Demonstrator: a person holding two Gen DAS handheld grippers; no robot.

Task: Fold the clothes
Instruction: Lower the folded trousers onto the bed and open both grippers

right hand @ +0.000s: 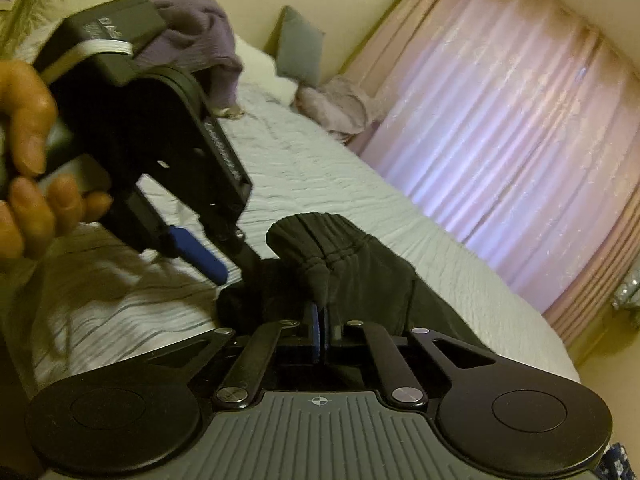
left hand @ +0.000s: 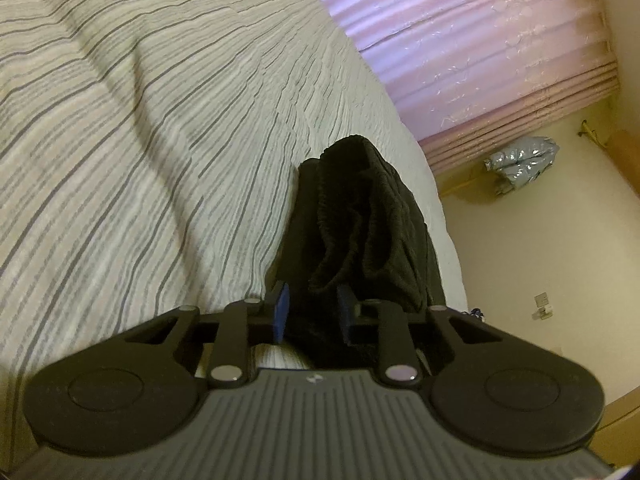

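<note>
The black garment (left hand: 360, 220) lies bunched near the bed's (left hand: 160, 120) edge, curtain (left hand: 480, 40) side. The right gripper (right hand: 321, 320) is pressed together, pinching a gathered fold, likely to lift a corner. The left gripper (left hand: 312, 312) straddles cloth, jaws part-spread, pads apparently not pressing. Open bedspread on the far side gives room to spread it flat.

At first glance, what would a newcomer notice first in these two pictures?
The eye falls first on the black garment, bunched near the edge of the striped bedspread. The right hand-held gripper is shut on a fold of its gathered waistband, while the left hand-held gripper, held by a hand, has cloth between its blue pads. Behind the bed, a pink curtain glows with daylight.
</note>
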